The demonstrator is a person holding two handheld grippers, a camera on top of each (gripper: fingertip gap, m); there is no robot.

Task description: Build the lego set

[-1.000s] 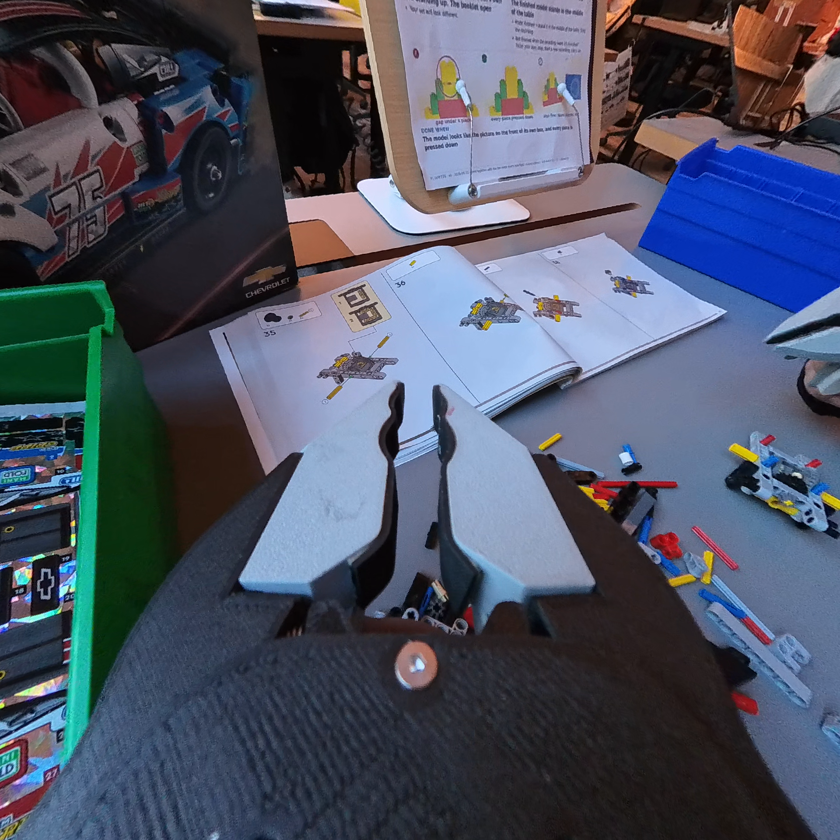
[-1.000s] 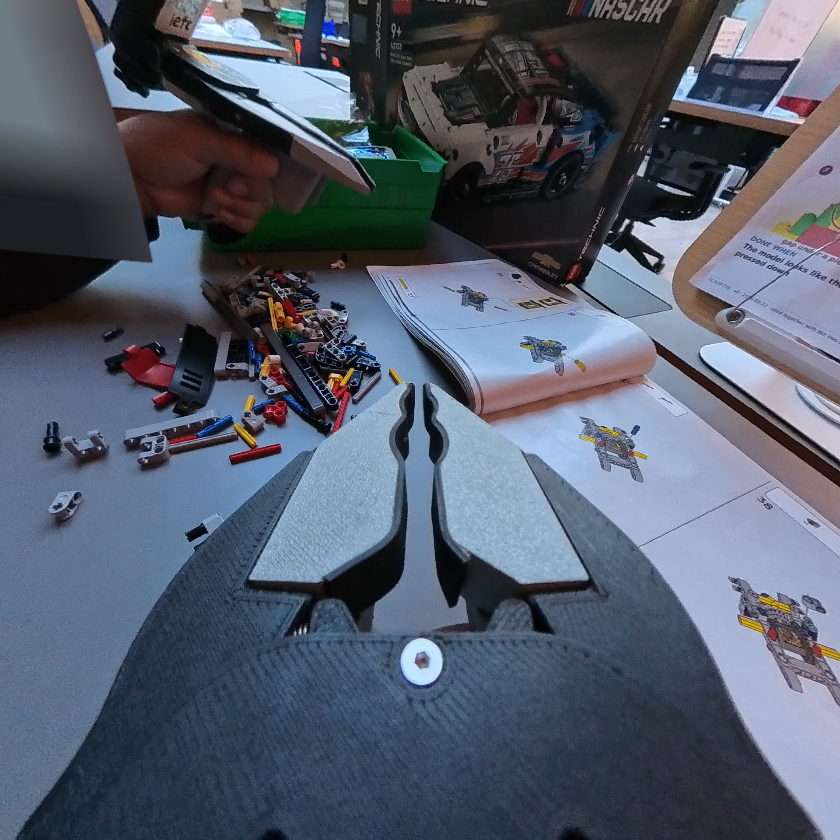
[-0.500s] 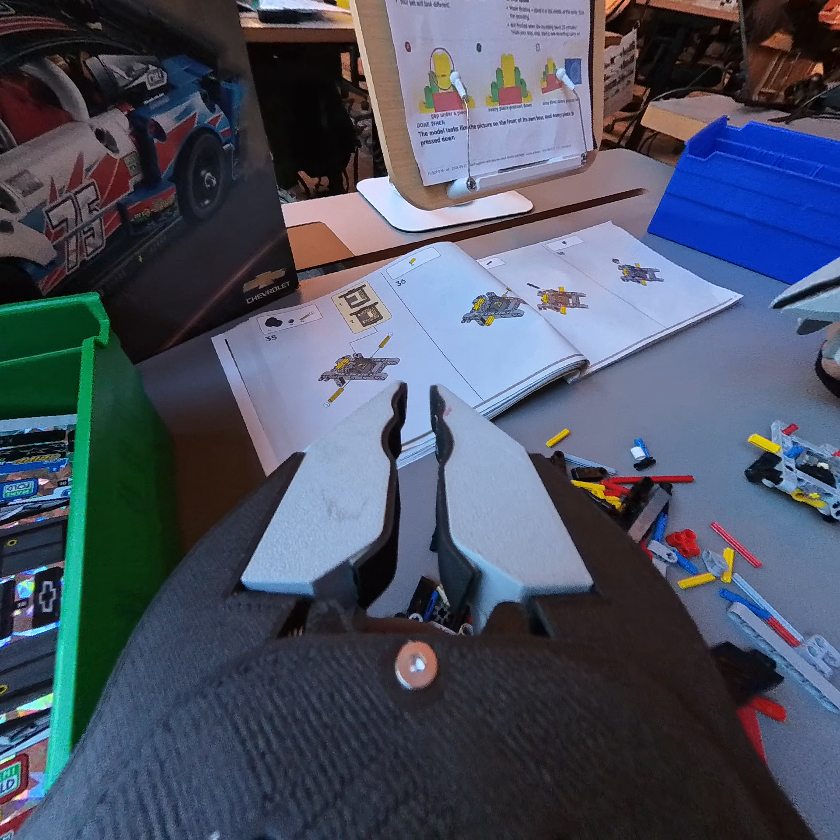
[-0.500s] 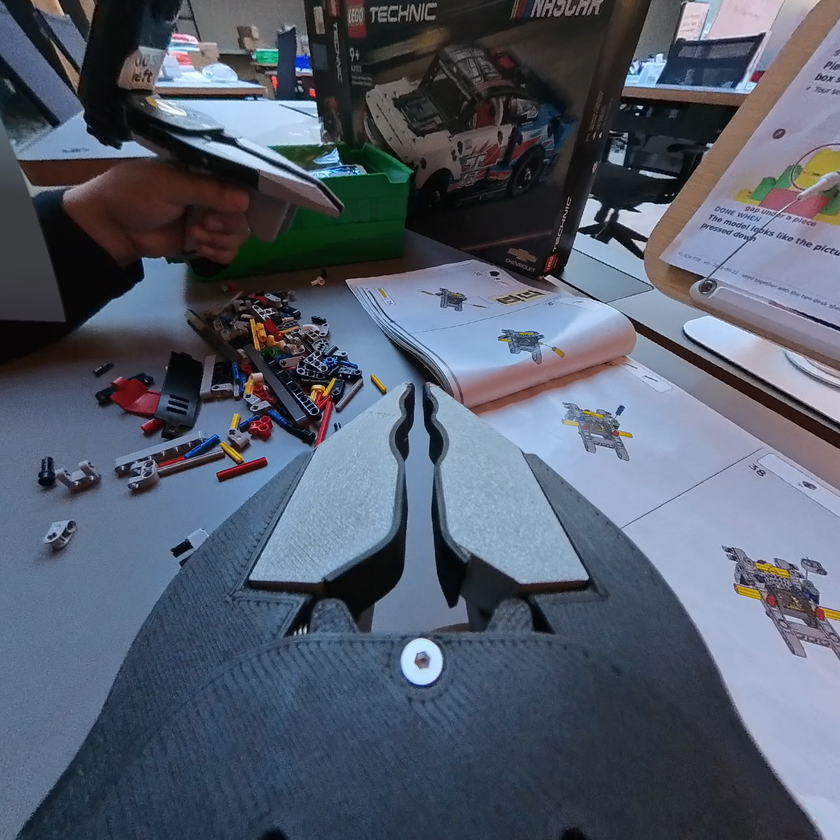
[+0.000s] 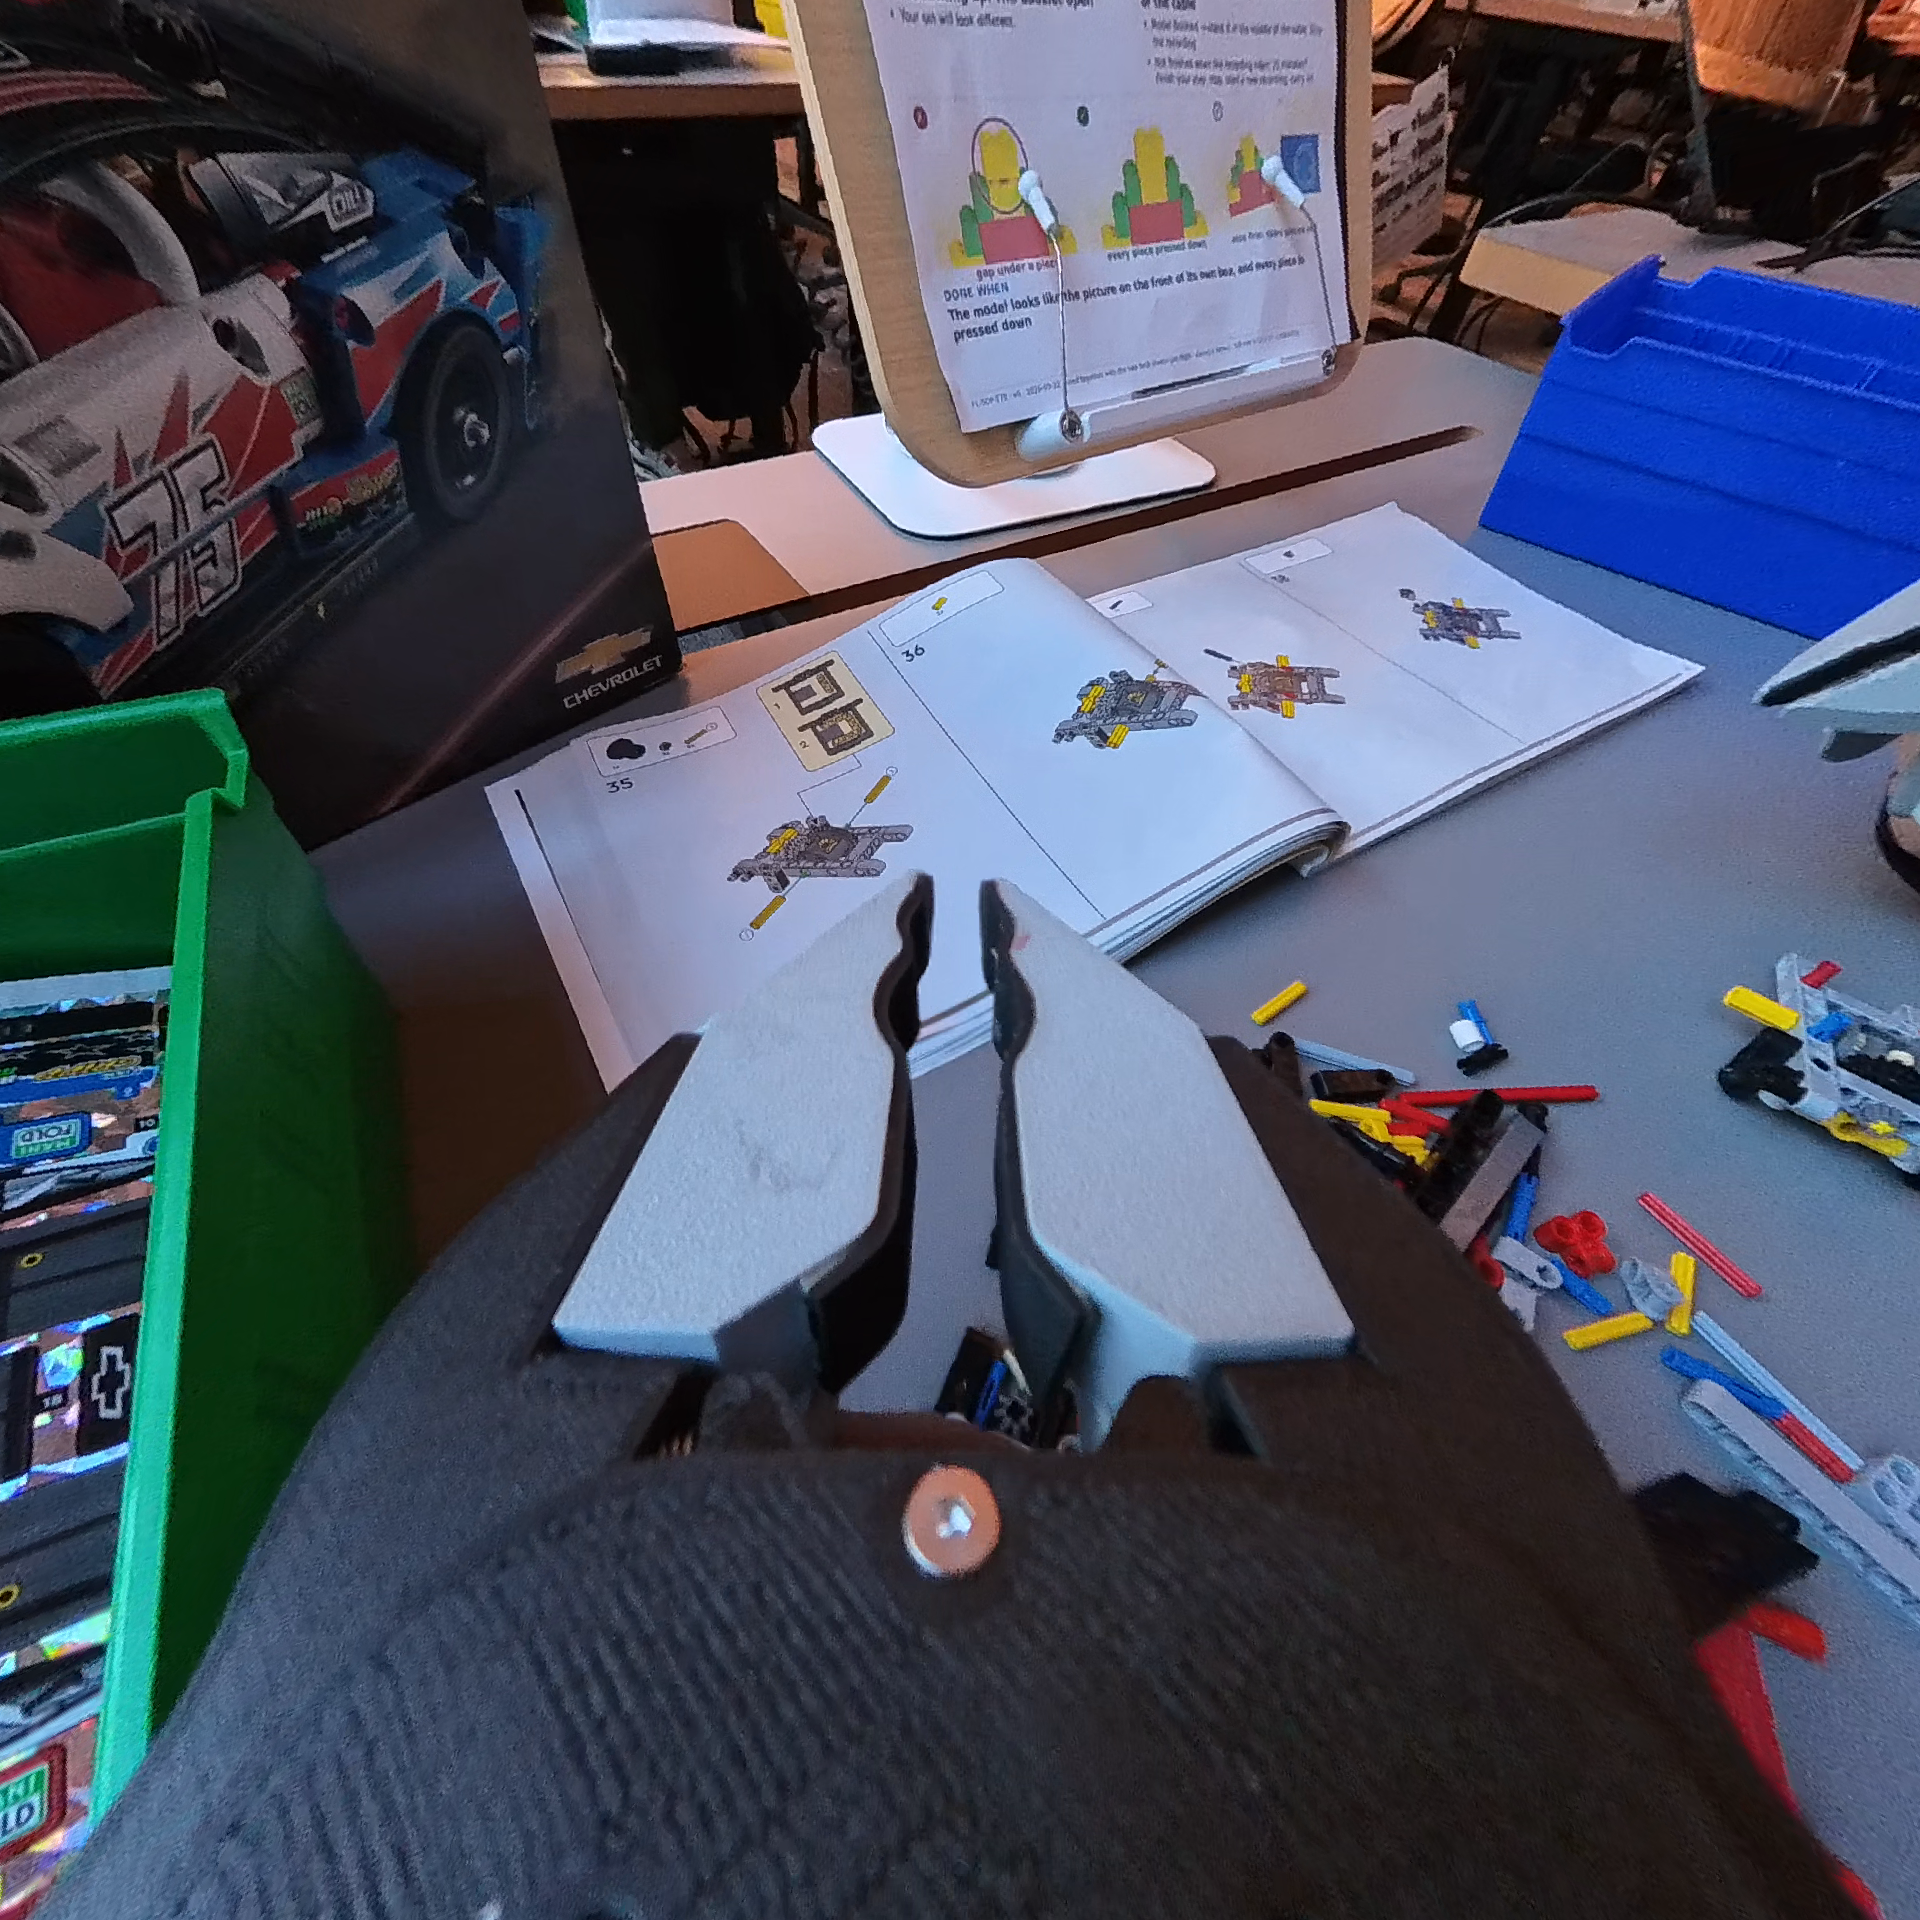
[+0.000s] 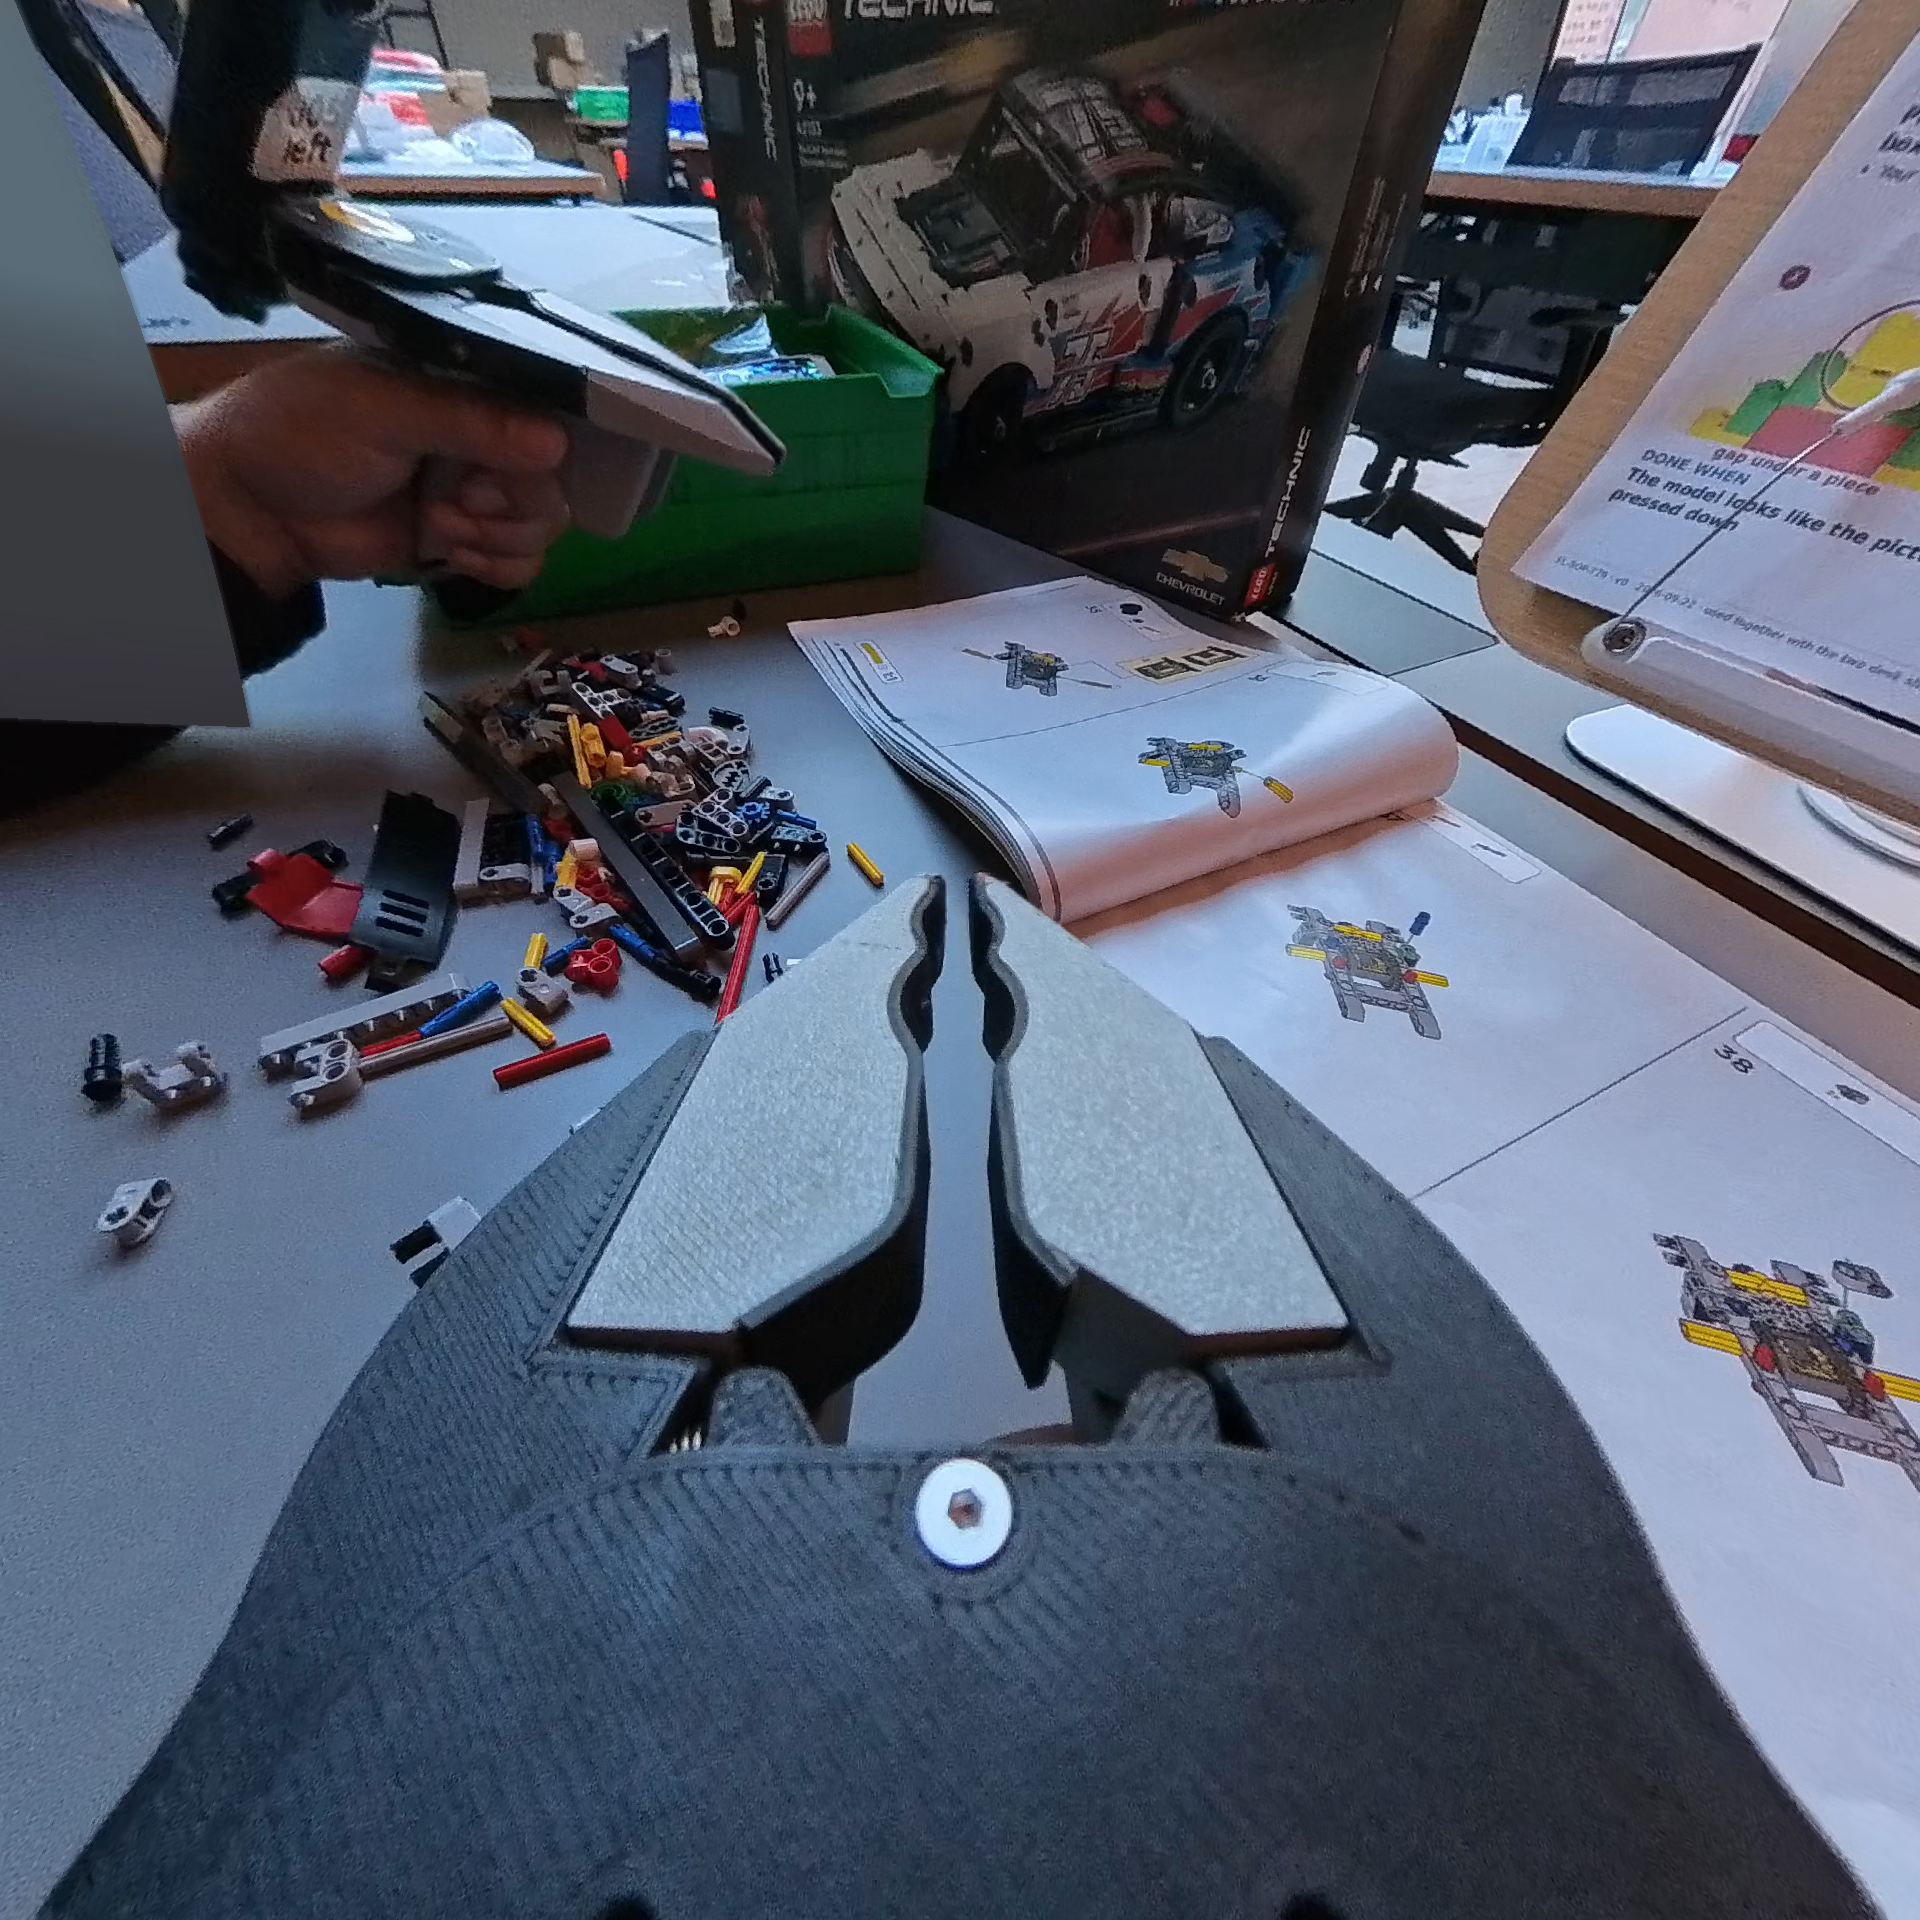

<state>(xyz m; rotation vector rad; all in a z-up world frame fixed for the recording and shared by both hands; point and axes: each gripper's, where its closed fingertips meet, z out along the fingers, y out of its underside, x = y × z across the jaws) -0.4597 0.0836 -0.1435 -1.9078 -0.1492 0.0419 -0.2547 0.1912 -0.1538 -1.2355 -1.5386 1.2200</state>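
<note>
Hovering tools: left gripper (image 5: 956, 914) is hanging over the near edge of the open white instruction booklet (image 5: 1195, 748), its grey fingers slightly apart with nothing between them; right gripper (image 6: 958, 906) is hanging above the table with its fingers all but together on nothing.
Holding hand: a person's hand (image 6: 364, 468) is gripping the left gripper's handle, seen at the far left of the right wrist view.
Lying nearby: a loose pile of small red, yellow, blue and black plastic building pieces (image 6: 623, 821) is sitting left of the right gripper, just beside the booklet; a partly built grey and yellow frame (image 5: 1839, 1070) is resting at the right.
Standing in the way: a green plastic bin (image 5: 197, 935) is crowding the left; a dark cardboard box showing a race car (image 5: 312, 416) is standing behind the booklet; a blue plastic bin (image 5: 1714, 447) is sitting far right; a wooden stand with a clipped printed sheet (image 5: 1091, 208) is rising at the far edge.
Surface: a grey table (image 5: 1558, 914) is carrying everything.
Room: desks and chairs are filling the dim background.
</note>
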